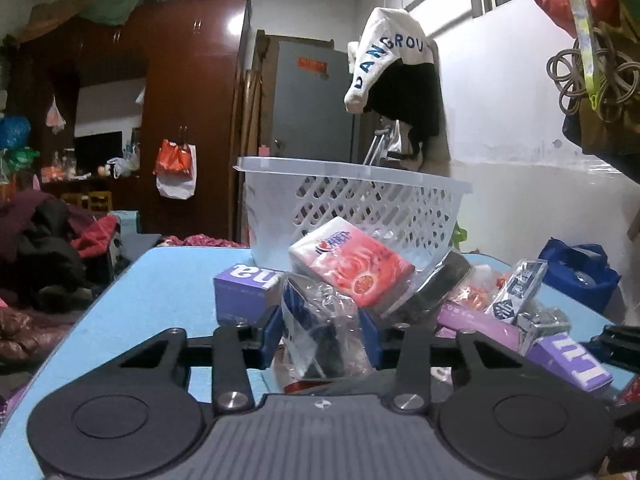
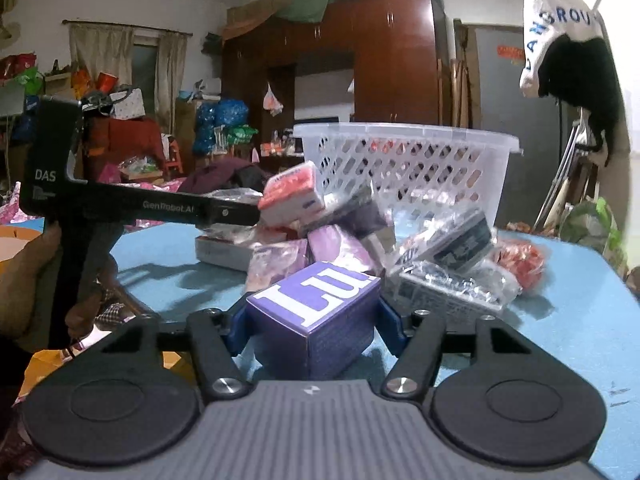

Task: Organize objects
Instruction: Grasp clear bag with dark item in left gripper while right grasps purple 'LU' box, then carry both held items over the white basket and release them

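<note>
Your left gripper clamps a crinkly clear plastic packet in front of the white lattice plastic basket. Your right gripper pinches a purple cardboard box, nearer you than that basket, on the blue table.

Dim indoor light, wardrobe glare, fisheye-bent edges, soft shadows

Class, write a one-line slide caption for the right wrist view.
Right tongs grip a purple box on the blue table, before a white basket.
</note>
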Tool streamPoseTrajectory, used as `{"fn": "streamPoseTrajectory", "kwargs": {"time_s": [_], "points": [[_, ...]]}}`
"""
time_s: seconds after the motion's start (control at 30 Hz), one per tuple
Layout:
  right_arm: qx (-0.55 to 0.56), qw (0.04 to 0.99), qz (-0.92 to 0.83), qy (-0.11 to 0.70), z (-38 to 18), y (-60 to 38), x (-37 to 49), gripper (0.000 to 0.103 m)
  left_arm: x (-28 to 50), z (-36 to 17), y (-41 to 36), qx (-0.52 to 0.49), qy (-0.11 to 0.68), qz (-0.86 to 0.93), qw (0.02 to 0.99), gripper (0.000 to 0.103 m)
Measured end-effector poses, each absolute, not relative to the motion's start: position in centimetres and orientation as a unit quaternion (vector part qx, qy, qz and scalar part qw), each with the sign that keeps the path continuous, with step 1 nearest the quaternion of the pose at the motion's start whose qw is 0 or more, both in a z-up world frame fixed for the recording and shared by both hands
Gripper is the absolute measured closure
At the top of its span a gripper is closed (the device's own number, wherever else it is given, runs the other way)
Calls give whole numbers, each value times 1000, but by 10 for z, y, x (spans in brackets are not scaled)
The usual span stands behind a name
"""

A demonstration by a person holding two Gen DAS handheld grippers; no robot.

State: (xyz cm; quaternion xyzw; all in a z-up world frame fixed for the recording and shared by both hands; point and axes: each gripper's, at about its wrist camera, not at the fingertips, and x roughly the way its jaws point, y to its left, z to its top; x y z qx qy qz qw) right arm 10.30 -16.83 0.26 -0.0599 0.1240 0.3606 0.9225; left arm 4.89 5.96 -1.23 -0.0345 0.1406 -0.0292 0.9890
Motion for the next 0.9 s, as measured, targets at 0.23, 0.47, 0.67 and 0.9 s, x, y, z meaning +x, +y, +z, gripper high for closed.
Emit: {"fn": "streamPoseTrajectory", "kwargs": {"time_s": [0.23,0.47,0.67,0.9], "points": [[-43,929,350,111,7,-180,103,38,39,-15,64,-34,119,-20,992,65],[-31,934,343,100,16,-193,103,38,29,-10,69,-39,93,-3,995,69],[-21,937,338,88,32,-204,115,38,27,1,74,-47,74,-14,996,70],[-15,940,330,82,75,-199,155,38,52,37,77,-57,50,-21,997,70]]}}
